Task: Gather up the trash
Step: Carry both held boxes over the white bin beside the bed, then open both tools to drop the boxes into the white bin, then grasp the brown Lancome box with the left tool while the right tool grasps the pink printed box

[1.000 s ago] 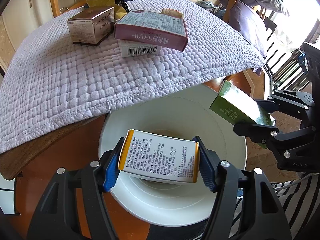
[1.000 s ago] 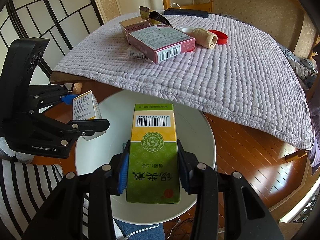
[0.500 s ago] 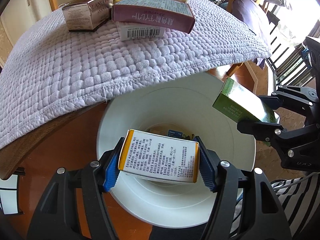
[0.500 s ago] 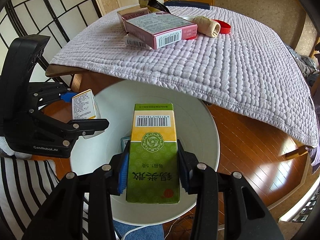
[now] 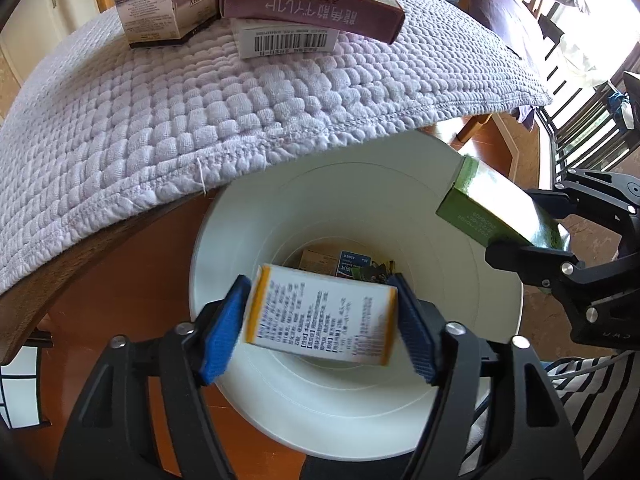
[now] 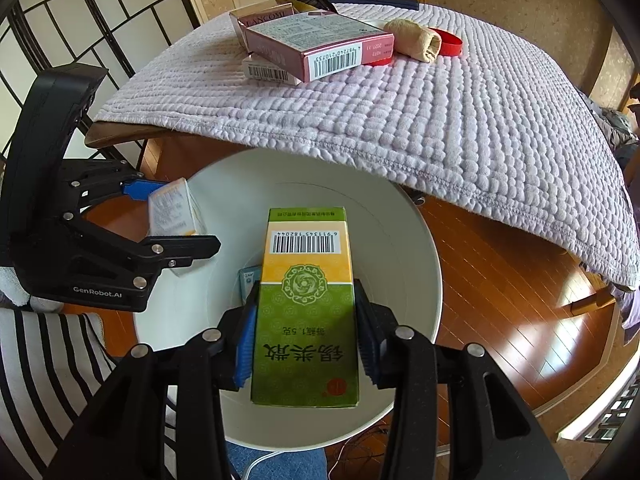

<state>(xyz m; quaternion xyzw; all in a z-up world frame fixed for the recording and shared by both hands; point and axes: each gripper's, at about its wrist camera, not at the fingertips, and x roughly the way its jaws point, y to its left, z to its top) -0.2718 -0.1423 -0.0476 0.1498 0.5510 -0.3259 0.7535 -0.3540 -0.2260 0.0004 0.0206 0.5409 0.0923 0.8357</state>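
Trash here is a set of small cartons, two of them held over a white round bin that stands on the wooden floor just beside the near edge of the table. The left gripper has its blue-padded jaws spread slightly wider than the white carton with orange ends; narrow gaps show at both ends of the carton, which is blurred and tilted above the bin's mouth, so the jaws no longer seem to press it. The right gripper has its jaws closed against the long sides of a green and yellow medicine box, barcode end pointing away, held over the bin as well. From the left wrist view that same box sits at the bin's right rim. Down in the bottom of the bin lie a few discarded packets, one brown, one blue.

More cartons wait on the table, which is covered by a pale lilac quilted cloth. Toward the far left corner a pink box rests slanted on a white barcoded box, with a Lancôme carton touching them behind. Just to the right of the pink box lie a rolled beige cloth and a red lid, touching each other.
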